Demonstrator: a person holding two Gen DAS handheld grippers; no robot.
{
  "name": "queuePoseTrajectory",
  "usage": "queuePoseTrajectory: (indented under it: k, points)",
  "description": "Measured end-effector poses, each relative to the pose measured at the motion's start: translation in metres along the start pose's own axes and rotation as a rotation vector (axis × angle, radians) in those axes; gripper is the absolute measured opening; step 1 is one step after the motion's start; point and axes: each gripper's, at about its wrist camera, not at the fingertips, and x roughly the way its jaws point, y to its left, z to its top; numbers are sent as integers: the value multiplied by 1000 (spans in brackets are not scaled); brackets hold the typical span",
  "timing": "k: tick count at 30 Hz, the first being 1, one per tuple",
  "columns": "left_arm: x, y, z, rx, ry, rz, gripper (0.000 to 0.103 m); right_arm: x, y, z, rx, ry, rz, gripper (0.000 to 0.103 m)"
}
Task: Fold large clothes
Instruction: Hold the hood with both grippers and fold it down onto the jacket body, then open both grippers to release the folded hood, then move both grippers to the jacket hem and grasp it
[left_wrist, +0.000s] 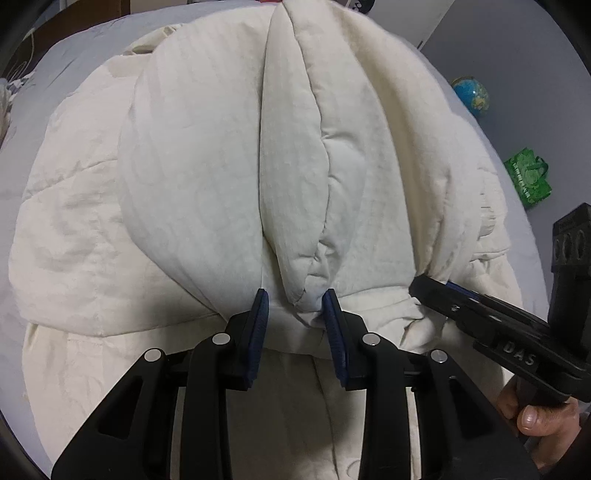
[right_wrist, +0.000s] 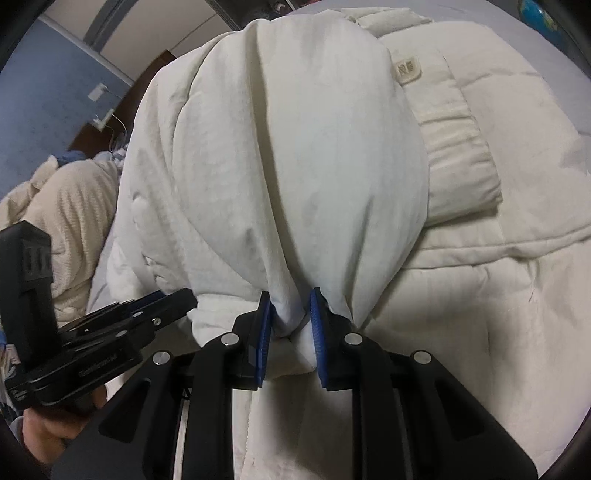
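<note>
A cream padded jacket (left_wrist: 192, 166) lies bunched on a bed and fills both views. My left gripper (left_wrist: 295, 295) is shut on a gathered fold of it, with fabric pinched between the blue pads. Just to its right, my right gripper (left_wrist: 419, 284) bites into another gathered part of the same edge. In the right wrist view the right gripper (right_wrist: 291, 295) is shut on a thick fold of the jacket (right_wrist: 314, 147), which drapes down from the pads. The left gripper (right_wrist: 186, 297) shows at the lower left, its tips buried in the fabric. A small sewn label (right_wrist: 406, 70) sits near the jacket's top.
A pale grey bed sheet (left_wrist: 74, 66) lies under the jacket. A blue globe (left_wrist: 471, 94) and a green bag (left_wrist: 528, 177) stand off the bed to the right. A beige knit garment (right_wrist: 62, 214) lies at the left. A person's hand (left_wrist: 535, 417) grips the right handle.
</note>
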Motion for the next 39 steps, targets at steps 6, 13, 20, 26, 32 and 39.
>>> queuePoseTrajectory:
  k: [6, 13, 20, 26, 32, 39]
  points:
    - [-33, 4, -22, 38, -54, -73, 57, -32, 8, -9, -34, -51, 85, 27]
    - [-78, 54, -77, 96, -64, 43, 75, -103, -22, -32, -88, -92, 70, 55]
    - [-119, 120, -123, -39, -48, 129, 81, -161, -80, -68, -61, -88, -24, 64]
    - [-134, 158, -157, -214, 7, 121, 83, -177, -135, -98, 66, -63, -72, 65]
    - [-131, 156, -172, -231, 30, 87, 86, -178, -156, -117, 136, -46, -75, 65]
    - [-111, 148, -180, -241, 115, 13, 86, -177, -172, -128, 221, -27, -32, 65]
